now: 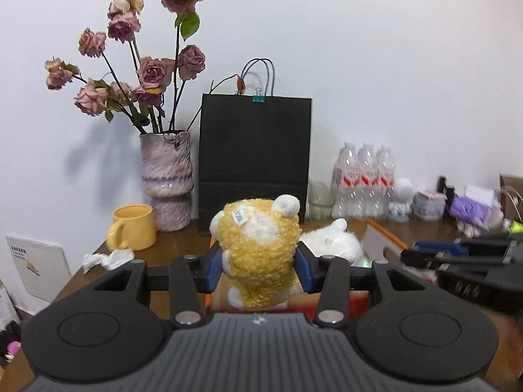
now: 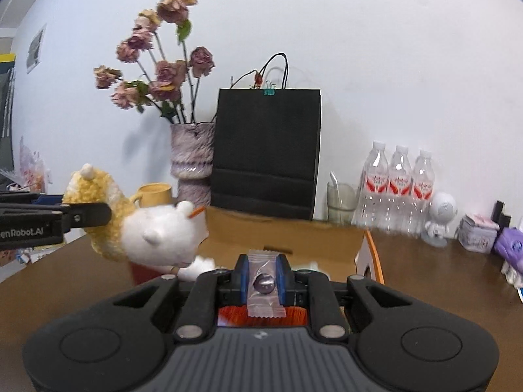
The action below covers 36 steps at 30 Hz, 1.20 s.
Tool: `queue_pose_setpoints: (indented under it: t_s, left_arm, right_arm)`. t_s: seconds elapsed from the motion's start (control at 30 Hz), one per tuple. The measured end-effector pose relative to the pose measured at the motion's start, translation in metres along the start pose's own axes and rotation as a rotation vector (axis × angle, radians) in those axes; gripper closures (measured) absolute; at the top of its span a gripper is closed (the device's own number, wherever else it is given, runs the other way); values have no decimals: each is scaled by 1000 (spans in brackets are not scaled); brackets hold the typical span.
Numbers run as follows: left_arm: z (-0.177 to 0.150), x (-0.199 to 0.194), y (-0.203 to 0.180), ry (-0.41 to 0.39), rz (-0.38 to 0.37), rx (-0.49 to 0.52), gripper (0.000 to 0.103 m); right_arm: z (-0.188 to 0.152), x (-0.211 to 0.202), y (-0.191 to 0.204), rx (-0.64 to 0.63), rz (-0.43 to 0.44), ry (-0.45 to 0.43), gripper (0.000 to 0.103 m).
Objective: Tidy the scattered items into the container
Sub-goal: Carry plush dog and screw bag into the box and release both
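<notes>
- A lived-in home room or small home office, with a brown wooden tabletop pushed against a plain white wall.
- Along the tabletop's far edge: dried roses in a mottled purple vase, a yellow mug, a black paper bag, 3 water bottles.
- Trinkets crowd its far right corner.

We see a bright, evenly lit room in both views, with soft indoor light. The dried roses cast a faint grey shadow on the white wall, low and to their left. Fisheye bending curves the scene, and dark corners vignette the frames. Motion blur smears the right gripper at the left view's right edge. The water bottles look slightly soft.
</notes>
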<state>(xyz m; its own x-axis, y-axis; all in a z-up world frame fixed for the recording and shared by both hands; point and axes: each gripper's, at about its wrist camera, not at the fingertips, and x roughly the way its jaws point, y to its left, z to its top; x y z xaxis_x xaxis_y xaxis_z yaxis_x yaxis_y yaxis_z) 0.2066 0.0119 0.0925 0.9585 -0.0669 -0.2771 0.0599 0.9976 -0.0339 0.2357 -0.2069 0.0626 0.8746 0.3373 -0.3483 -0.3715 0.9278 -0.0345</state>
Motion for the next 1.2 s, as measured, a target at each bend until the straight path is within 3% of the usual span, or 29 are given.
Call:
queue_pose_setpoints:
  t_s: [0.1, 0.33, 0.6, 0.67, 0.73, 0.8, 0.97, 1.07, 1.2]
  left_arm:
    - [6, 38, -5, 17, 32, -25, 57]
    - [-8, 115, -1, 140, 43, -89, 57]
    - [-25, 152, 6, 220, 27, -118, 54]
    - [-26, 155, 6, 222, 28, -110, 48]
    - [-27, 156, 5, 225, 27, -100, 37]
    - [-27, 156, 4, 226, 35, -94, 24]
    - [-24, 151, 1, 207, 51, -87, 0]
    - [-21, 146, -2, 193, 56, -76, 0]
    - [-17, 139, -5, 175, 59, -67, 0]
  right_arm:
    - [11, 40, -6, 28, -17, 45, 87]
    - [9, 120, -26, 93, -44, 179, 87]
    - [-7, 151, -33, 88, -45, 236, 86]
    - [-10, 157, -35, 87, -39, 256, 75]
    - [-11, 157, -36, 90, -32, 260, 55]
    - [-10, 156, -35, 82, -36, 255, 24]
    - [-6, 151, -38, 87, -64, 258, 11]
    - [-6, 150, -43, 113, -64, 269, 2]
    - [-3, 145, -45, 121, -54, 263, 1]
